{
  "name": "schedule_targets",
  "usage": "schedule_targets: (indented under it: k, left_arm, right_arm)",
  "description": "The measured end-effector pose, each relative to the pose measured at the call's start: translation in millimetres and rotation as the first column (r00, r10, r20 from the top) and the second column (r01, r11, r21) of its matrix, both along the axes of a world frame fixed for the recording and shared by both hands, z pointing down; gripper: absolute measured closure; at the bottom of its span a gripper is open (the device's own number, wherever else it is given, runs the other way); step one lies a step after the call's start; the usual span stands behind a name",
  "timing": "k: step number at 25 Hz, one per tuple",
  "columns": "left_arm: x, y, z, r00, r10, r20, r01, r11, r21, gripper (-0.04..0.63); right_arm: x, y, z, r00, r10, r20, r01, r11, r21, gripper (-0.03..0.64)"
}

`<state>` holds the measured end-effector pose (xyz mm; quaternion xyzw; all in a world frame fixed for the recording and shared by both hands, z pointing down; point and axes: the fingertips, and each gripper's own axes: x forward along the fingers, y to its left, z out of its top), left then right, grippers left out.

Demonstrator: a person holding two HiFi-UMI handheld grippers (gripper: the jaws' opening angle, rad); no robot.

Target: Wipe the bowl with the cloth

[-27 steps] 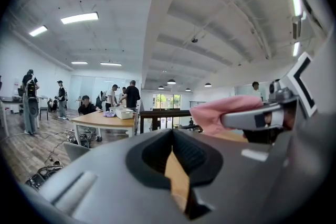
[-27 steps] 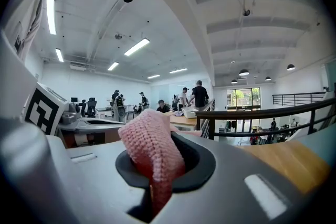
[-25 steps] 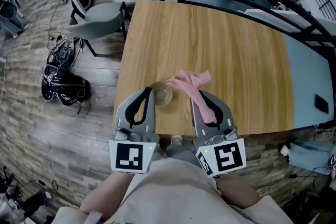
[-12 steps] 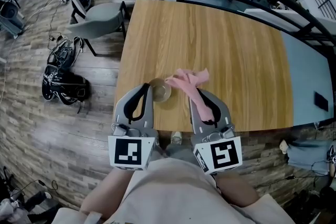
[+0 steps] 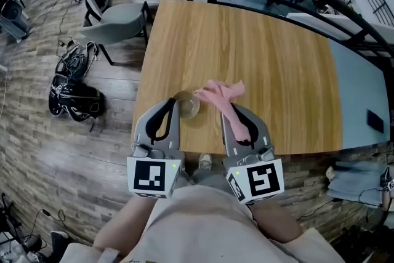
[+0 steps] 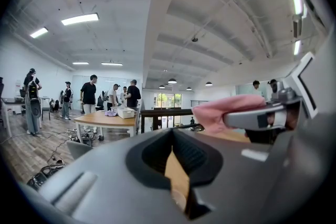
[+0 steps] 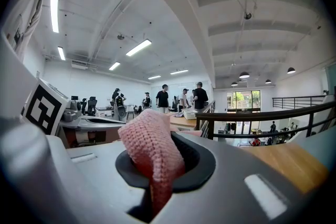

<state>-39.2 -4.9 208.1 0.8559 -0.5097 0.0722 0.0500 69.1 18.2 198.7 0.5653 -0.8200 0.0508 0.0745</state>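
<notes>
Left gripper (image 5: 173, 103): jaws pressed together, tip at the bowl (image 5: 189, 108) near the table's (image 5: 246, 40) front edge (rim contact unclear). Right gripper (image 5: 232, 111): pinching the pink cloth (image 5: 223, 92), which trails beside the bowl. Risk: if the bowl is not held, wiping pressure may skid it off the near edge. The 2 grippers partly hide the bowl; its inside is unreadable.

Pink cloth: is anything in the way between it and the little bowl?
No, nothing visible. The pink cloth, clamped in the right hand-held gripper, drapes onto the table with its end right beside the bowl. The left hand-held gripper, shut, sits at the bowl's other side, out of the way.
</notes>
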Motion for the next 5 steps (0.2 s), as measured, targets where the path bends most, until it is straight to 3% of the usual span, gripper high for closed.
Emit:
schedule_targets:
  k: [5]
  left_arm:
    - [0.3,-2.5,-0.4,1.000,0.002,-0.002,-0.002,1.000,-0.005,0.594]
  right_arm:
    - [-0.3,-3.9,0.0,1.000,0.001,0.003,-0.001,1.000,-0.008,0.589]
